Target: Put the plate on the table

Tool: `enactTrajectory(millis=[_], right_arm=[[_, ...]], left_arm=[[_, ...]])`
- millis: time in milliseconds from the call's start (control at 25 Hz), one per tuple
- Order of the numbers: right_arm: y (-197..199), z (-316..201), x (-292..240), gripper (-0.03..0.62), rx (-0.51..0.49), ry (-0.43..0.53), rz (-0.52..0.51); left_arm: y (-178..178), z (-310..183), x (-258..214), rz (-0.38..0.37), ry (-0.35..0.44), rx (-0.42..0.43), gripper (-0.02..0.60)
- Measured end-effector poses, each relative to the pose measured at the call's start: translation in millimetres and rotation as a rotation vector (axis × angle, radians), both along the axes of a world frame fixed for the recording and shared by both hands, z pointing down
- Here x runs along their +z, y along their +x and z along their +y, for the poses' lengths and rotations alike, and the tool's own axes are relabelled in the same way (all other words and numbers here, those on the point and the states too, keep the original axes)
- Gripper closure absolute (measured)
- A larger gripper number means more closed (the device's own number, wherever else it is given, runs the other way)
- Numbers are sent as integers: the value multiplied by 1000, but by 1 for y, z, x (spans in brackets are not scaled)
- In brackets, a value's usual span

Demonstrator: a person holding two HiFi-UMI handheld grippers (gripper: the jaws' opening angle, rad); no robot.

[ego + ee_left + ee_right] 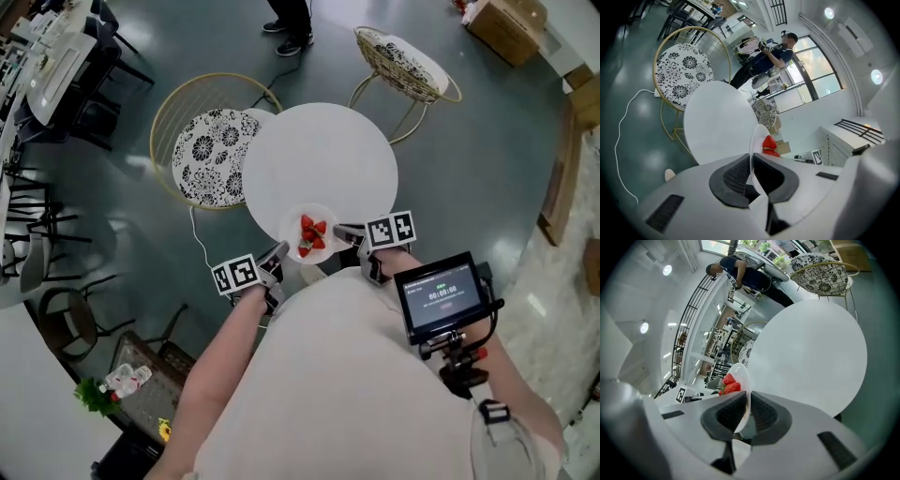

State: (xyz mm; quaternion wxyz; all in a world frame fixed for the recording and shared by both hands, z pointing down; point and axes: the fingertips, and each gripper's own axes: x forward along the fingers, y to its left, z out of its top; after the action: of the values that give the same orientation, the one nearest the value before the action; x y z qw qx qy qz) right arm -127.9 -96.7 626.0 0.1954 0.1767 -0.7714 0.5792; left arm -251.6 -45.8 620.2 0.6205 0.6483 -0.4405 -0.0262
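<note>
A small white plate point(302, 242) with several strawberries point(312, 234) hangs over the near edge of the round white table point(319, 159). My left gripper point(278, 255) is shut on the plate's left rim, and my right gripper point(343, 232) is shut on its right rim. In the left gripper view the plate point(757, 140) stands edge-on between the dark pads point(736, 177), with the strawberries point(769, 145) beyond. In the right gripper view the plate's rim point(742, 380) is likewise pinched between the pads point(761, 414), with the strawberries point(729, 384) to its left.
A chair with a black-and-white patterned cushion point(208, 156) stands left of the table, and a wicker chair point(405, 62) stands behind it at the right. A person point(291, 26) stands beyond the table. A white cable point(197, 246) lies on the floor.
</note>
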Motion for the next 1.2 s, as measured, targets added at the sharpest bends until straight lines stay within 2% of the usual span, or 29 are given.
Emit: enactTrajectory(millis=[160, 440, 840, 1200], right_arm=[[-2, -33, 19, 566, -47, -30, -1], [11, -52, 37, 566, -101, -71, 26], [48, -83, 67, 566, -100, -134, 69], [84, -136, 92, 566, -30, -149, 89]], left_arm=[[1, -29, 18, -8, -32, -32, 561], [15, -46, 38, -7, -65, -48, 561], [49, -87, 72, -14, -133, 17, 561], [81, -150, 94, -58, -165, 111, 561]])
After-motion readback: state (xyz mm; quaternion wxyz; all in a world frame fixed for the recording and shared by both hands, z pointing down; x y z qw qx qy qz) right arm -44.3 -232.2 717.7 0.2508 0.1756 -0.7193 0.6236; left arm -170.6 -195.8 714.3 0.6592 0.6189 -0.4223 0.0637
